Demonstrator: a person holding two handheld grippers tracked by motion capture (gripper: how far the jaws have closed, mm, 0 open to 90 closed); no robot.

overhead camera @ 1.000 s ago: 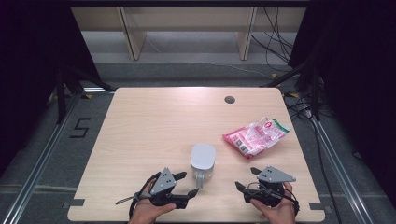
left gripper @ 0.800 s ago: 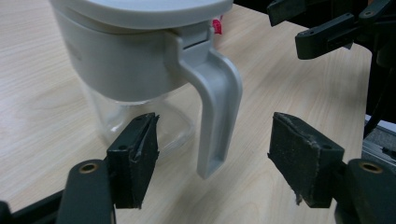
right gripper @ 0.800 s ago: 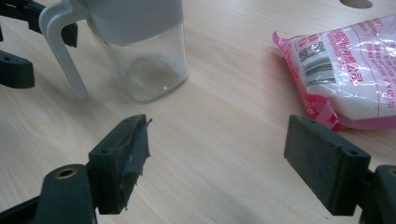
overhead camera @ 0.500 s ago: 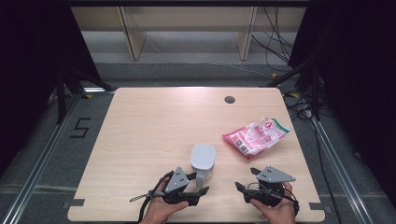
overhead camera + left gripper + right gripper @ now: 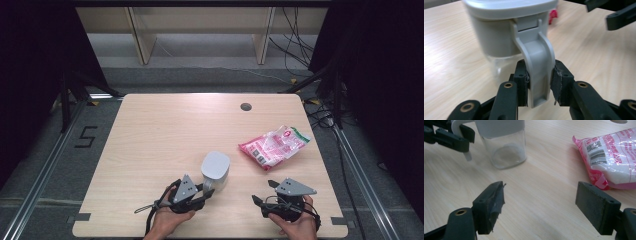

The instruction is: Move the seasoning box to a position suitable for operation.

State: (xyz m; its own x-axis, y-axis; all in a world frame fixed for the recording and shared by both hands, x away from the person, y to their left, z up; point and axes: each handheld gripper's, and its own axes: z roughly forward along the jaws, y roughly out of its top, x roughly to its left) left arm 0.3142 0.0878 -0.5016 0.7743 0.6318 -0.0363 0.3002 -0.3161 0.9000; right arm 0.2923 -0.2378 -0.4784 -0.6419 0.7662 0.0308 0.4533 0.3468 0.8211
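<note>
A clear glass jar (image 5: 216,172) with a grey lid and a grey handle (image 5: 537,65) stands upright near the table's front middle. My left gripper (image 5: 206,192) is shut on that handle, one pad on each side of it. The jar (image 5: 505,147) looks empty and sits up and left of my right gripper (image 5: 540,206). My right gripper (image 5: 260,200) stands open near the front right of the table, nothing between its pads. A pink and white bag (image 5: 274,146) lies flat at the right, just beyond it.
The wooden table (image 5: 165,130) has a small round hole (image 5: 245,106) near its far edge. Dark curtains, floor rails and cables surround the table. A floor mark reads 5 at the left.
My left gripper has moved right and forward to the jar and shut on its handle. The right gripper has stayed where it was.
</note>
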